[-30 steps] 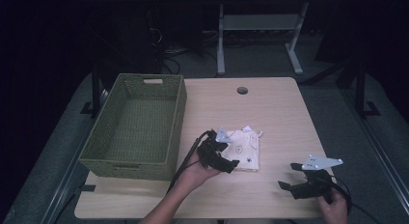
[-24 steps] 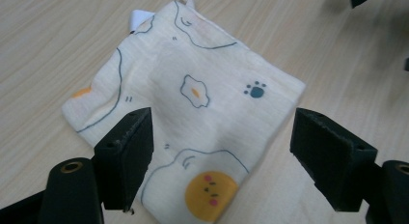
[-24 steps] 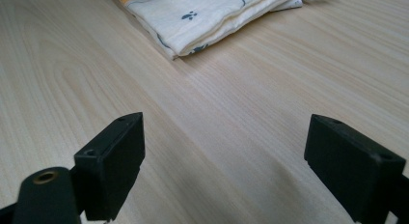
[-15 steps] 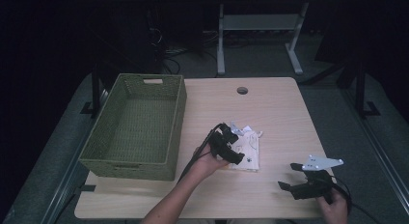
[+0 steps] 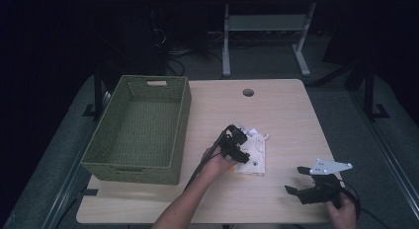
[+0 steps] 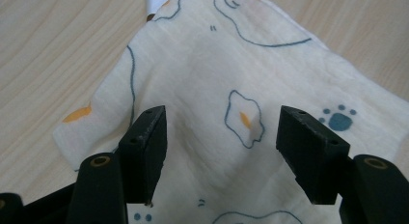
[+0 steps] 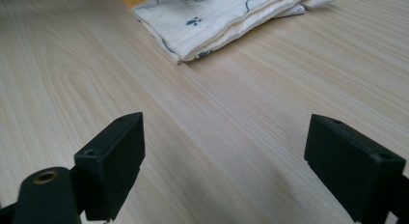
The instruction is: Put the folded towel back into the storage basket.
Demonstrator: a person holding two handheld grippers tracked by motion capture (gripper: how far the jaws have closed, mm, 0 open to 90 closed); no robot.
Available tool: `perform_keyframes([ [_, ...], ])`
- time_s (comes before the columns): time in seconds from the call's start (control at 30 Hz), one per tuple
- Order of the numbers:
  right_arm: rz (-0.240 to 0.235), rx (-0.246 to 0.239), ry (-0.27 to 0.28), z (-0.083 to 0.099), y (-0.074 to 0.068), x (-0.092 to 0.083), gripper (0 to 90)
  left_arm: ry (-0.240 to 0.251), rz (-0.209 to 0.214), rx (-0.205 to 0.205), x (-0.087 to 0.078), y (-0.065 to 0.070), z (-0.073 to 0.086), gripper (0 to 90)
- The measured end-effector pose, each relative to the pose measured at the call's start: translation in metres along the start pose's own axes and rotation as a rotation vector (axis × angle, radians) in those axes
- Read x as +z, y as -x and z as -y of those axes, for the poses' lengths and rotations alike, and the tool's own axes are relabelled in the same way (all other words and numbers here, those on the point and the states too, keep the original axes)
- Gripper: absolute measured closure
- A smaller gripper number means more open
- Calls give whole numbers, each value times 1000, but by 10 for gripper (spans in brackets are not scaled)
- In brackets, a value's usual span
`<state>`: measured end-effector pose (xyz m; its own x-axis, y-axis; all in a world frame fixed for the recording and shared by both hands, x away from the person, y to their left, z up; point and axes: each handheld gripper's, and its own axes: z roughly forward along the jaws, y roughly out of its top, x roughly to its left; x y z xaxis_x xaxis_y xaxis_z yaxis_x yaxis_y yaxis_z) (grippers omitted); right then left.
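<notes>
Right now the left gripper [image 5: 240,149] is down over the folded cloth [image 5: 256,152], its 2 jaws straddling the cream fabric. From the left gripper view the cloth [image 6: 231,89] spreads out between and beyond the jaws, printed with blue outlines, a blue paw mark and small orange patches; the jaws stand fairly wide and have just been closing, with fabric lying between them but neither pad pressing on it yet. A corner of the cloth sits just left of the left-hand jaw, with bare tabletop [image 6: 53,50] past it.

Over on the right, the right gripper [image 5: 299,179] sits low near the front edge of the tabletop [image 5: 286,110], well apart from the cloth. Its jaws are spread wide with nothing between them but wood grain. Ahead of those jaws, in the right gripper view, the folded cloth [image 7: 217,21] lies flat, its stacked edges facing the jaws.

Left of the left gripper, a green woven basket [image 5: 183,115] stands on the tabletop, well apart from the cloth.
</notes>
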<state>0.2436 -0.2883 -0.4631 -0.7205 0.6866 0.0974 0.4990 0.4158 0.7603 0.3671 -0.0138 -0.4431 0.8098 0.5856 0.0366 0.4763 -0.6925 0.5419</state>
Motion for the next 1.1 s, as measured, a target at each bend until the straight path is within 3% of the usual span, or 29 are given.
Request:
perform_keyframes([
  [0.13,-2,0,3,0,0,-1,137,-29,-6,9,7,2,2,409],
  [0.23,-11,7,21,0,0,-3,137,-20,12,-15,7,0,4,434],
  [0.4,-10,6,28,0,0,-4,137,-21,18,-17,6,-1,4,494],
  [0.6,-11,9,26,0,-1,-3,138,-18,15,-41,5,-7,5,623],
  [0.77,-11,6,23,0,-1,-3,138,-12,-1,-38,5,-7,5,682],
  [0.8,-12,3,22,0,-1,-4,137,-11,-4,-39,5,-8,5,752],
  [0.83,-12,3,22,0,-1,-4,137,-9,-8,-40,5,-9,5,752],
  [0.87,-11,5,28,0,-1,-4,137,-10,-4,-45,5,-11,6,793],
  [1.03,-10,10,29,0,-1,-4,138,-15,24,-96,5,-15,5,807],
  [1.1,-11,4,26,0,-1,-4,137,-45,75,-136,1,-21,4,806],
])
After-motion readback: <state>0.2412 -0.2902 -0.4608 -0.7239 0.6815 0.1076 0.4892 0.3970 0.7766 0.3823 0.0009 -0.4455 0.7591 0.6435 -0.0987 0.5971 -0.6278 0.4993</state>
